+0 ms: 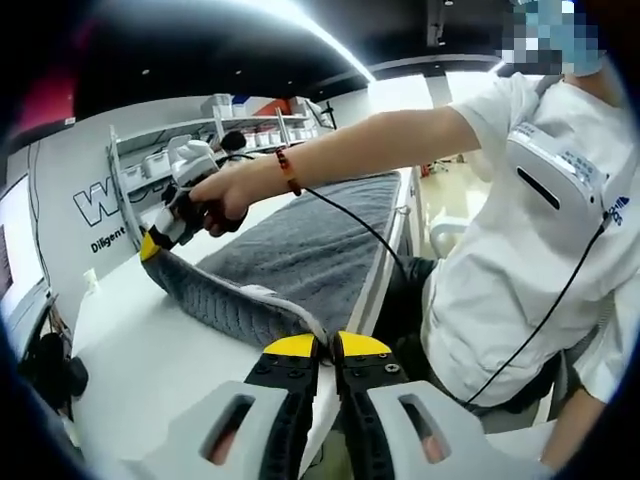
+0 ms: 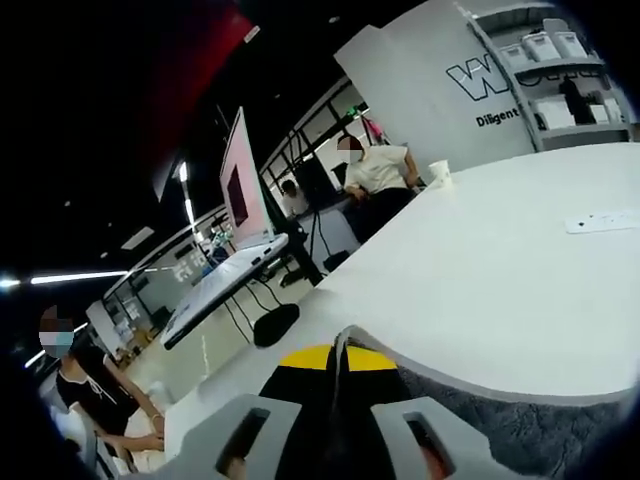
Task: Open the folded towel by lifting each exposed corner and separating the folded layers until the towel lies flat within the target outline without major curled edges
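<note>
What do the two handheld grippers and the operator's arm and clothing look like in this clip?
Each gripper has light grey jaw bodies with slotted openings, black inner faces and yellow tips: left gripper, right gripper. The person wears a white short-sleeved T-shirt and a dark red beaded bracelet. A thin black cable trails from the right gripper.

White counter [image 2: 520,270] stretches out under a dark ceiling with a bright light strip [image 1: 320,35]. Shelves [image 1: 250,135] of white bins line the lettered wall [image 2: 440,70], and a monitor [image 2: 240,180] stands on a desk beyond.
</note>
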`<state>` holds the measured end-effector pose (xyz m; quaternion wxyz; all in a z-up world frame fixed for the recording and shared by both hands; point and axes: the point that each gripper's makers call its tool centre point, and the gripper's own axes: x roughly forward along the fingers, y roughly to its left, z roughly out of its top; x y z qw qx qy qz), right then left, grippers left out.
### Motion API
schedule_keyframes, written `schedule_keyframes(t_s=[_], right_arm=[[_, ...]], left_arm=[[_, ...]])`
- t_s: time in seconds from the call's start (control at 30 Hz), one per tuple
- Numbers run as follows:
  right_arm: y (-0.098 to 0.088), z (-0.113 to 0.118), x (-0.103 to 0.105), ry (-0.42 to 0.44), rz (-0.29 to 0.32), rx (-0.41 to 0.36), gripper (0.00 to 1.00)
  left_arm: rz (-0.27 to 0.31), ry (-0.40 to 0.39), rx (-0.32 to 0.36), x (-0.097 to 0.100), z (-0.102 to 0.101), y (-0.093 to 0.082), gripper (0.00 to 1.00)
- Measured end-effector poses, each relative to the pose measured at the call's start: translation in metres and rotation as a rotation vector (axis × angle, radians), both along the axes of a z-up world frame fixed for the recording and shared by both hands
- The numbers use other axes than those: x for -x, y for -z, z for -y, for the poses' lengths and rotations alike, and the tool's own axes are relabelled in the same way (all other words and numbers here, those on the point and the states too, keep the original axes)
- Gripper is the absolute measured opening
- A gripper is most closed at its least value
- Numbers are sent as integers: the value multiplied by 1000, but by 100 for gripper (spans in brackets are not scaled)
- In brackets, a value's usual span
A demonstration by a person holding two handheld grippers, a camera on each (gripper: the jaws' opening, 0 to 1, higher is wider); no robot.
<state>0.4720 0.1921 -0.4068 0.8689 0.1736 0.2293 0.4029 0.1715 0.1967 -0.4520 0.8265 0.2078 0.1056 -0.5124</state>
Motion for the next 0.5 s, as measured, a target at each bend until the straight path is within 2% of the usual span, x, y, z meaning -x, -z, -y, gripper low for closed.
schedule_keyframes(t_s=[0.5], right_arm=[[3,-15,-2,-21,4,-23,0]], left_arm=[[-23,-29,6,2,-12,3,4]])
